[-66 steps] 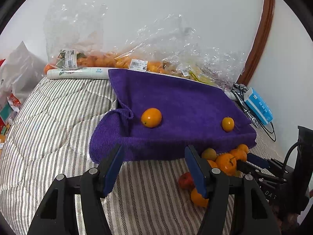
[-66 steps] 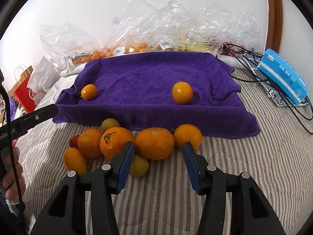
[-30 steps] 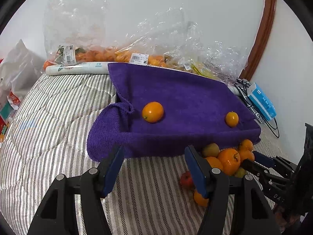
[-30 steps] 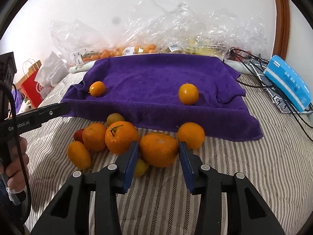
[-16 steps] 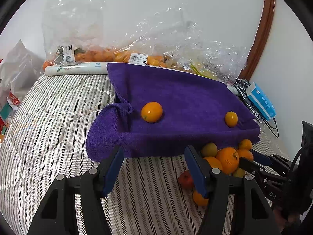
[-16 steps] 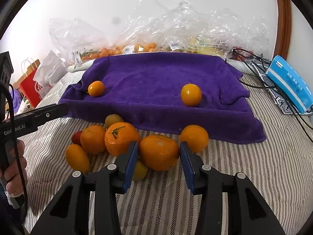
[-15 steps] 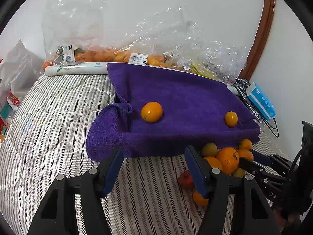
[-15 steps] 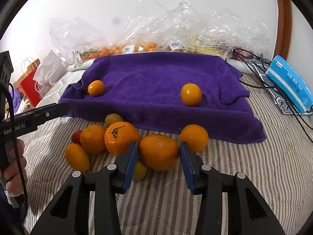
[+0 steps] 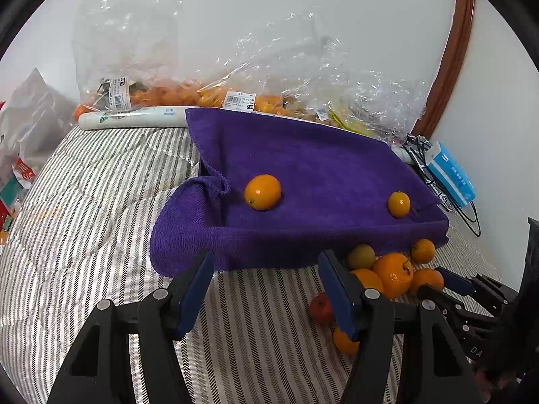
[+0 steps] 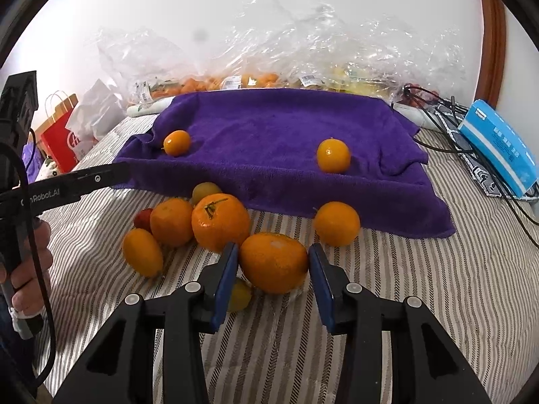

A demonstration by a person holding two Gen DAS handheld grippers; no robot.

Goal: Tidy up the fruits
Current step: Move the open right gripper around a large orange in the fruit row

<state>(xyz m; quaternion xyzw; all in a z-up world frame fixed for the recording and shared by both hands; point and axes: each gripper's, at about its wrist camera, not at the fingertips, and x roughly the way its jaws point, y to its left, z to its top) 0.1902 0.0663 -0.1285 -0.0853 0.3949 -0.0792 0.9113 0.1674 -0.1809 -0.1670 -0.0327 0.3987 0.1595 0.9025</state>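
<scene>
The right gripper [image 10: 273, 262] was clenched around a big orange [image 10: 273, 262] lying on the striped bed [image 10: 404, 286], just in front of the purple towel [image 10: 276, 134]. More fruits [image 10: 220, 222] lay in a heap beside it, near the towel's front edge. Two small oranges [image 10: 333, 155] rested on the towel. The left gripper [image 9: 264, 289] stood released and empty before the towel's left corner.
</scene>
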